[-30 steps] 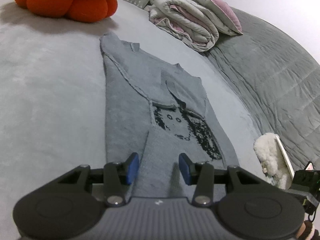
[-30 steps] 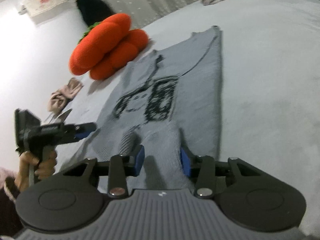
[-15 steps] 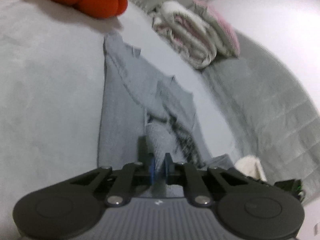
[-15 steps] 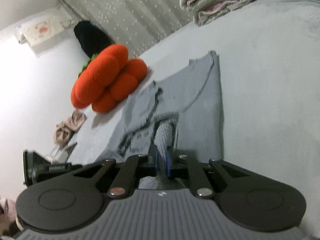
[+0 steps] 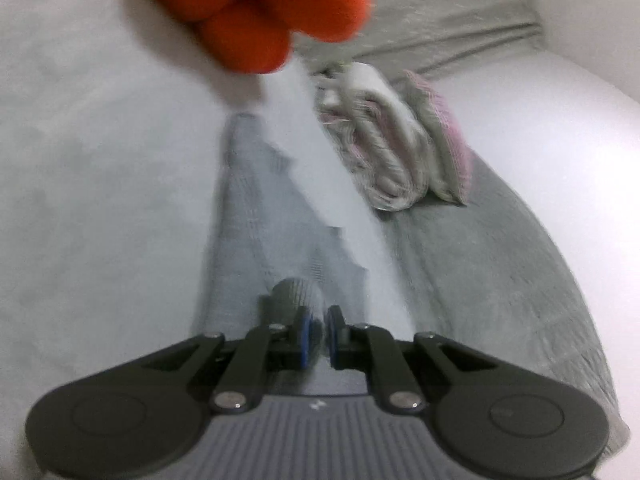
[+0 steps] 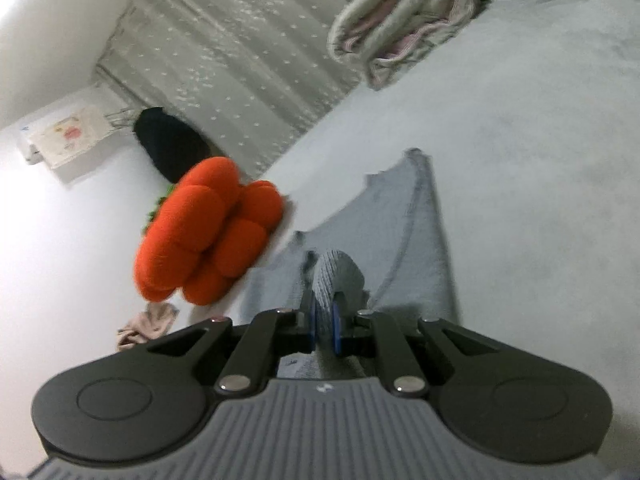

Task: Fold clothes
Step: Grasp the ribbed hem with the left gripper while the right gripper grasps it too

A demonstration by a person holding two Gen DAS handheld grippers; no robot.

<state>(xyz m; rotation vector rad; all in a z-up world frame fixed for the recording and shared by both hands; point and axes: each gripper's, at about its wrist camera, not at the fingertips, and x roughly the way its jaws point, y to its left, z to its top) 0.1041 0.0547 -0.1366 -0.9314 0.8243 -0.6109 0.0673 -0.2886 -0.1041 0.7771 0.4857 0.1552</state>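
Left wrist view shows the left gripper (image 5: 316, 334) with its jaws pinching a bunched fold of the grey knit sweater (image 5: 256, 232), which lies on the pale grey bed (image 5: 100, 200) running toward 12 o'clock; the right gripper (image 6: 325, 330) pinches another fold of that sweater likewise. If one hand outruns the other, the fold could skew, or the thick knit could slip from the pads. No containers are visible; an orange cushion (image 6: 208, 232) sits at 10 o'clock and a rolled quilt (image 6: 404, 20) at 1 o'clock.

An orange cushion (image 6: 208, 236) and a rolled quilt (image 5: 392, 144) (pink-edged) lie on the bed (image 6: 540, 160)
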